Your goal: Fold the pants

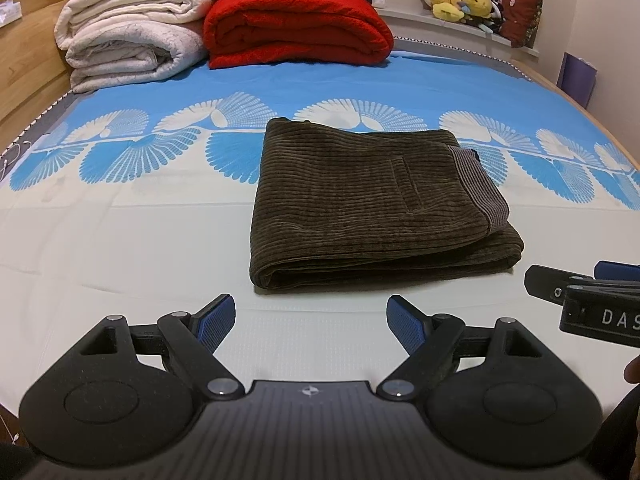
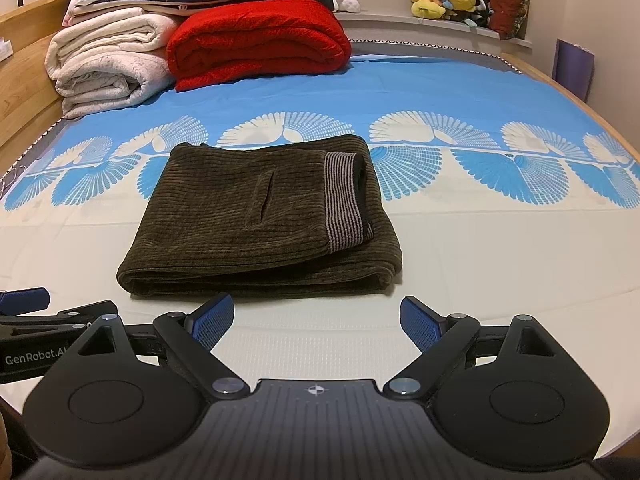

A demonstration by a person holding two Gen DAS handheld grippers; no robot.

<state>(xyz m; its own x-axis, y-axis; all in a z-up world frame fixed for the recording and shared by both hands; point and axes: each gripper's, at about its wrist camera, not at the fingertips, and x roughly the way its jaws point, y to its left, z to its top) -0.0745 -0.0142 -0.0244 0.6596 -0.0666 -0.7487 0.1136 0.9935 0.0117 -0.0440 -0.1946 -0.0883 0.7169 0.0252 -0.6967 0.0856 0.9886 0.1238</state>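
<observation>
Lying folded into a thick rectangle on the bed sheet (image 1: 120, 240), the brown corduroy pants (image 1: 372, 204) are seen just ahead of the left gripper (image 1: 310, 320) and right gripper (image 2: 316, 322); both jaws are spread, nothing held.

The pants (image 1: 372, 204) lie on the bed (image 1: 120, 240), before the blankets (image 1: 296, 26) stacked behind.

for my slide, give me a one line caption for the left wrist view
Open left tongs hover before folded brown corduroy pants on the blue-and-white bed sheet.
</observation>
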